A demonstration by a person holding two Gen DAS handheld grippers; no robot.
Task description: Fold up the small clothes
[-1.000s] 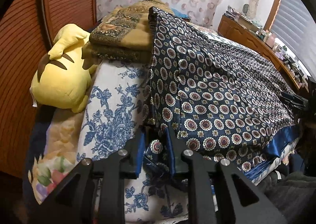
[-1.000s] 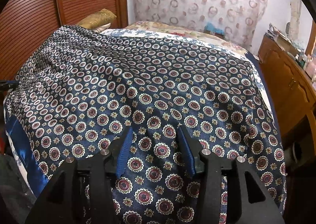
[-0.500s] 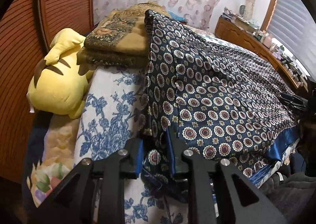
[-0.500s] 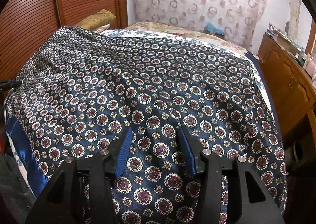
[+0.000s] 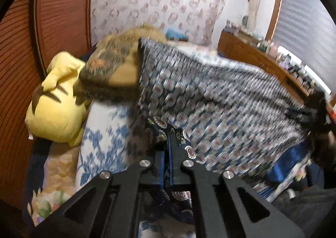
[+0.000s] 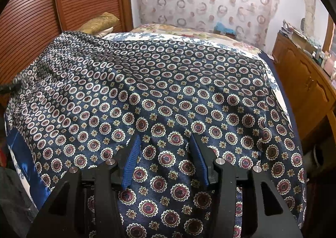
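Note:
A navy silk cloth (image 6: 168,95) with red-and-white medallions lies spread over the bed. In the left wrist view the cloth (image 5: 220,101) is blurred and lifted at its near left corner. My left gripper (image 5: 169,145) is shut on that corner, with the fabric pinched between the blue pads. My right gripper (image 6: 166,149) is open, its blue pads (image 6: 132,160) resting on the cloth's near edge with fabric lying loose between them.
A yellow plush toy (image 5: 56,107) and a stack of olive patterned cushions (image 5: 113,70) sit at the bed's left by the wooden slatted wall (image 5: 21,49). A blue floral sheet (image 5: 100,137) covers the bed. A wooden dresser (image 6: 304,82) stands at the right.
My left gripper has closed on the cloth's corner and lifted it; the left view is now blurred by motion. The right gripper has stayed open on the cloth.

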